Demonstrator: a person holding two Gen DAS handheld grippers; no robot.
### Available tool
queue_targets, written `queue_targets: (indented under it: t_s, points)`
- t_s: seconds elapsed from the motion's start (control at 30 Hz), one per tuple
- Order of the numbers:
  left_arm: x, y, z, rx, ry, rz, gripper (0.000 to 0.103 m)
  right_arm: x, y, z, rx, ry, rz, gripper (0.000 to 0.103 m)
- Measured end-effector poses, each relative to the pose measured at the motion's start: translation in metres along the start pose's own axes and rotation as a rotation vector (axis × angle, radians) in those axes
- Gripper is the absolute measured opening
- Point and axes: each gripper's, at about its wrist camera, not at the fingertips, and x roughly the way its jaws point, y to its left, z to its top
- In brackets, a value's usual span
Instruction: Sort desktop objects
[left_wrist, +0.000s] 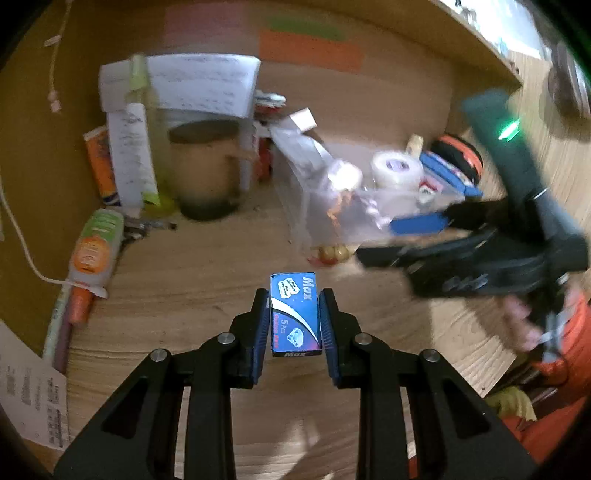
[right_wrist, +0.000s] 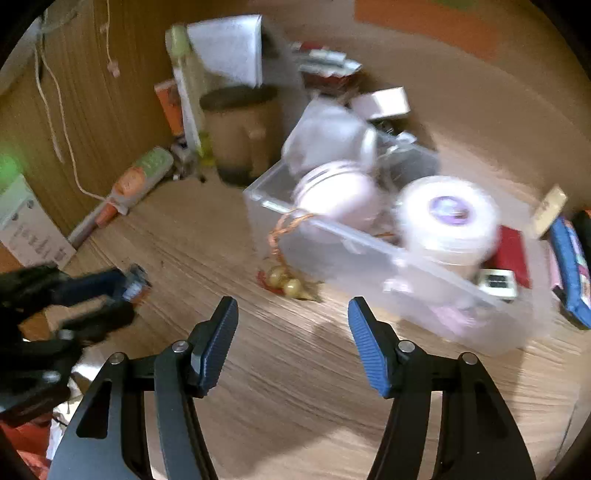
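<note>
My left gripper (left_wrist: 294, 295) is shut on a small blue "Max" box (left_wrist: 294, 314) and holds it above the wooden desk (left_wrist: 184, 288). It also shows in the right wrist view (right_wrist: 125, 299), at the left, with the box (right_wrist: 133, 284) in its jaws. My right gripper (right_wrist: 293, 308) is open and empty above the desk, just in front of a clear plastic bin (right_wrist: 369, 254). The bin holds white tape rolls (right_wrist: 448, 218), a red item and other small things. In the left wrist view the bin (left_wrist: 332, 206) sits ahead to the right, and my right gripper (left_wrist: 391, 240) is blurred beside it.
Gold beads on an orange cord (right_wrist: 286, 282) lie in front of the bin. A brown cup (left_wrist: 207, 170), tubes, a bottle (left_wrist: 94, 251) and papers crowd the back left corner. Blue and orange items (left_wrist: 454, 170) lie right of the bin. A white cable (left_wrist: 22, 240) runs along the left wall.
</note>
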Motion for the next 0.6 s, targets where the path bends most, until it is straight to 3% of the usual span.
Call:
queue_targets:
  t_s: [0.27,0.43,0.6]
  points:
    - [-0.006,0.019,0.003,-0.043,-0.029,-0.023,0.027,0.044,0.021,0.015,-0.056,0.071,-0.061,0.047]
    - [-0.003,0.027,0.005,-0.074,-0.031,-0.034,0.027,0.059,0.022,0.019,-0.063,0.099,-0.043,0.016]
    - [0.001,0.028,0.007,-0.094,-0.029,-0.037,0.027,0.051,0.019,0.015,-0.066,0.093,0.008,0.015]
